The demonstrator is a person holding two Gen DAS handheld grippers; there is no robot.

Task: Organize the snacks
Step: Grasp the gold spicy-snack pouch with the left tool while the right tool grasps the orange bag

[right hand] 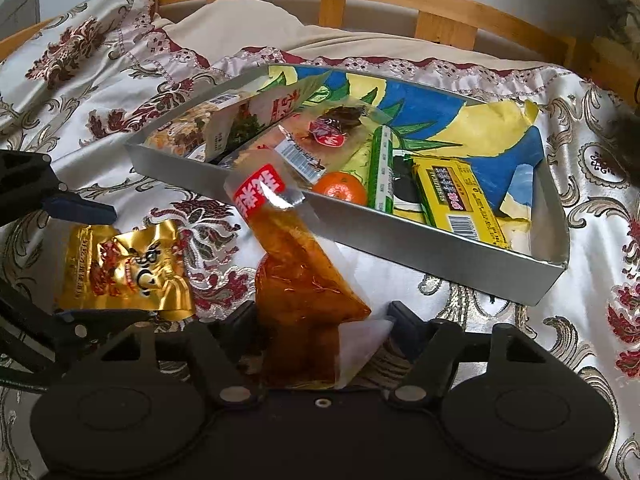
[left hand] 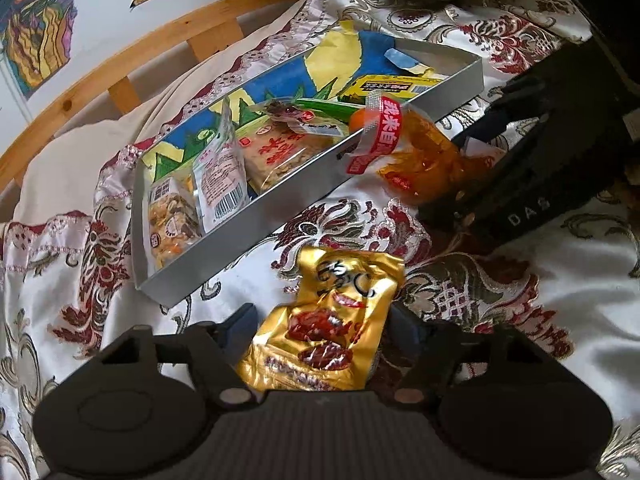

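one gold packet sits clamped in the left claw; one orange pouch is pinched in the right claw; one mandarin lies in one tray.

Tray's right end free; left half snack-crowded.

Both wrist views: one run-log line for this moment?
left gripper: holds gold packet | right gripper: holds orange pouch | tray: part-filled | both outside tray
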